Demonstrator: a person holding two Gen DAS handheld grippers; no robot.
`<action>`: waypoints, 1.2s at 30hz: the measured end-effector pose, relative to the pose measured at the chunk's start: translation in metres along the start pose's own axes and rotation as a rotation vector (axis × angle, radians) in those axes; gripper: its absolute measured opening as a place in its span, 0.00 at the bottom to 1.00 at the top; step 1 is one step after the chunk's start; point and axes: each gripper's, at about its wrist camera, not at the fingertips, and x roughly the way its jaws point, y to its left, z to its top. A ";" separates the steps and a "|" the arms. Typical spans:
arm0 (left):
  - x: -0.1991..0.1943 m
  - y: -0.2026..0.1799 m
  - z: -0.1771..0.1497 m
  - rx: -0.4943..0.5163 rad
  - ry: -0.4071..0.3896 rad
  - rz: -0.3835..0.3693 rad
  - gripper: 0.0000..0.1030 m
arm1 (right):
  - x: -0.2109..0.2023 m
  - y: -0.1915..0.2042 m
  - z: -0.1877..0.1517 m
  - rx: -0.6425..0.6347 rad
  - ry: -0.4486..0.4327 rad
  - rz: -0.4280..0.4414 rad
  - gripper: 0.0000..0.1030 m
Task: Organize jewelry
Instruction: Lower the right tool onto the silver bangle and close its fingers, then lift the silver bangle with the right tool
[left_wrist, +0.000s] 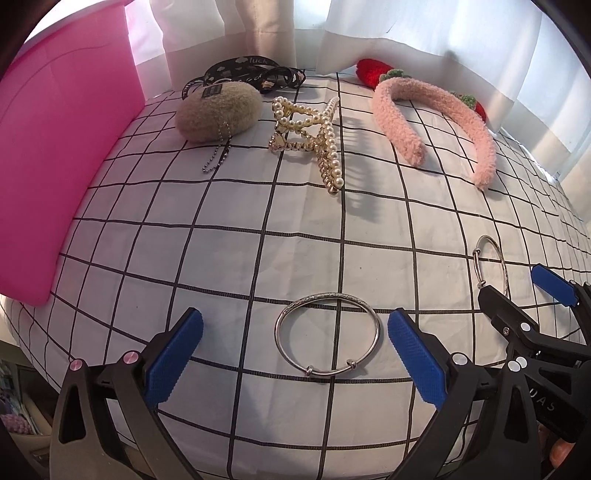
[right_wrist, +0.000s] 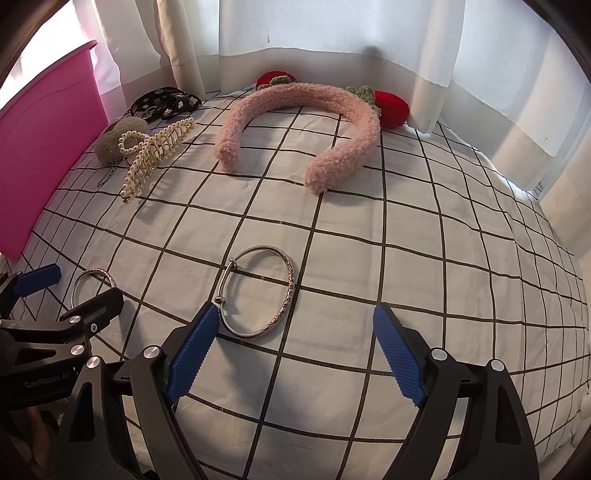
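Observation:
Two silver bangles lie flat on the checked cloth. One bangle (left_wrist: 327, 334) lies between the blue pads of my open left gripper (left_wrist: 295, 354); it also shows in the right wrist view (right_wrist: 94, 284). The other bangle (right_wrist: 258, 297) lies just ahead of my open right gripper (right_wrist: 293, 350), touching its left pad (right_wrist: 192, 350); it shows in the left wrist view (left_wrist: 491, 264) too. My right gripper (left_wrist: 517, 291) appears at the right of the left wrist view. A pearl hair claw (left_wrist: 314, 136), a pink fluffy headband (left_wrist: 428, 122) and a beige fuzzy pouch (left_wrist: 218, 110) lie farther back.
A pink box (left_wrist: 55, 166) stands along the left. A black patterned ribbon (left_wrist: 247, 74) and red strawberry ornaments (right_wrist: 391, 105) lie at the back by white curtains (right_wrist: 332, 33). The checked cloth (right_wrist: 443, 240) falls away at the right edge.

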 end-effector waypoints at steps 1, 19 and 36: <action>-0.001 0.000 0.000 -0.002 -0.001 -0.001 0.94 | 0.000 0.000 0.000 0.000 0.001 0.000 0.79; -0.012 -0.002 0.001 0.009 -0.029 -0.011 0.51 | -0.007 0.019 0.002 -0.063 -0.023 0.034 0.36; -0.024 -0.001 0.005 -0.010 -0.048 -0.029 0.51 | -0.020 0.019 0.001 -0.074 -0.089 0.060 0.00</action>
